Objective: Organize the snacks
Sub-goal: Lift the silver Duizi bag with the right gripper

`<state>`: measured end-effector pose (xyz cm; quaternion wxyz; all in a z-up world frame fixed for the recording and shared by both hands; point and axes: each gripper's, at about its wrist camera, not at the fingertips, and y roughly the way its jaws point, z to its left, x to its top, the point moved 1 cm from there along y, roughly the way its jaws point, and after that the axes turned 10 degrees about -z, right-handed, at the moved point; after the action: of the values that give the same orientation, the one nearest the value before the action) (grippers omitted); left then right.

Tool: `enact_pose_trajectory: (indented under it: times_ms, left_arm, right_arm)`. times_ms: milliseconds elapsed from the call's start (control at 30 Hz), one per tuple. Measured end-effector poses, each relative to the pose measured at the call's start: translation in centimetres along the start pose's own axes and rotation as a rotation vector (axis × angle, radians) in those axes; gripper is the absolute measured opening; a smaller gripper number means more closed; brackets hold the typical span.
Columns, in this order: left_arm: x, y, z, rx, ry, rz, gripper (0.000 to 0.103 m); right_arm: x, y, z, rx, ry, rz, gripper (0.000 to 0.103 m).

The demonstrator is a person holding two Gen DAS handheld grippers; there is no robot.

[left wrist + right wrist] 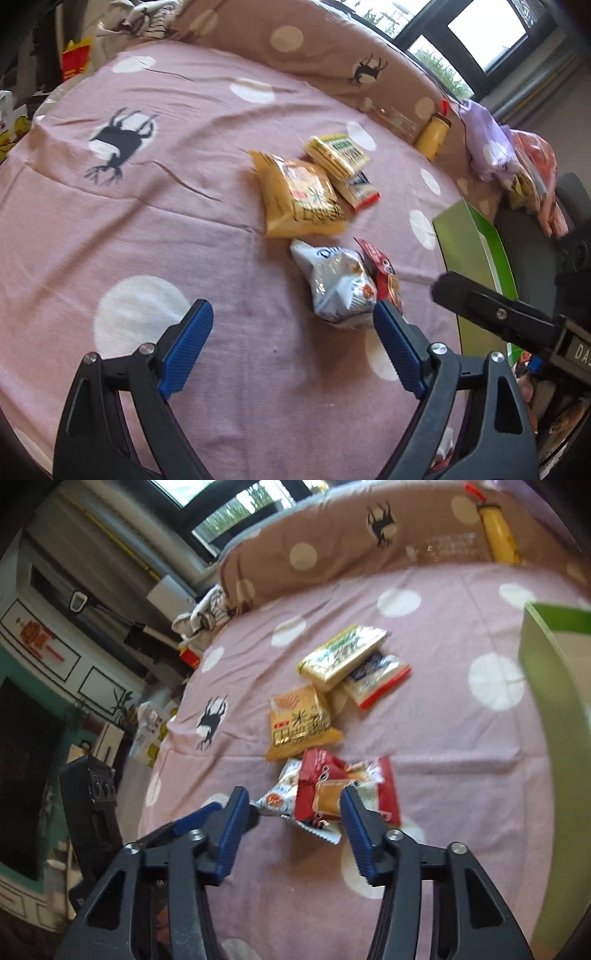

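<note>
On the pink bedsheet (155, 229) your snack packets cluster: a white bag (338, 286) touching a red packet (345, 790), yellow ones beyond. Your left hand-held gripper (291, 315) and right hand-held gripper (293, 801) both gape, empty.

Little can be read. The white packet (338, 286) shows blue letters that look like "Di", and the dark body (569, 345) at the right edge of the left wrist view carries "DA". Print on the other packets is too blurred.

Snack packets (301, 195) on spotted bedsheet (147, 229)
</note>
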<state>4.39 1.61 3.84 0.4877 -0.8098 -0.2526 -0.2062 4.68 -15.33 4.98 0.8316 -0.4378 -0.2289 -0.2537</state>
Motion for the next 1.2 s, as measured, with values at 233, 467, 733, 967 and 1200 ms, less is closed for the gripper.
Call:
enact_pose_trajectory:
  times_ms: [233,467,733,967,1200]
  left_arm:
    - [-0.4,1.2,-0.4,0.038,0.041,0.005,0.07]
    - [-0.4,1.8,-0.1,0.07,0.048,0.008,0.058]
    - [-0.6,2.3,-0.8,-0.026,0.013,0.023,0.06]
    - [-0.7,3.5,-1.4,-0.037,0.038,0.036,0.053]
    - [-0.8,2.8,-2.3,-0.038,0.11,-0.012,0.043]
  right_arm:
    - [0.1,3.6,-0.2,0.034,0.047,0.055,0.051]
    - [0.6,4.3,-1.4,-0.11,0.039,0.045,0.052]
    - [0.8,6.2,-1.7,-0.05,0.076,0.082,0.064]
    - [-0.1,8.4,-1.6,0.0,0.054,0.135,0.057]
    - [-0.5,7.1,-0.2,0.001,-0.023,0.066,0.054]
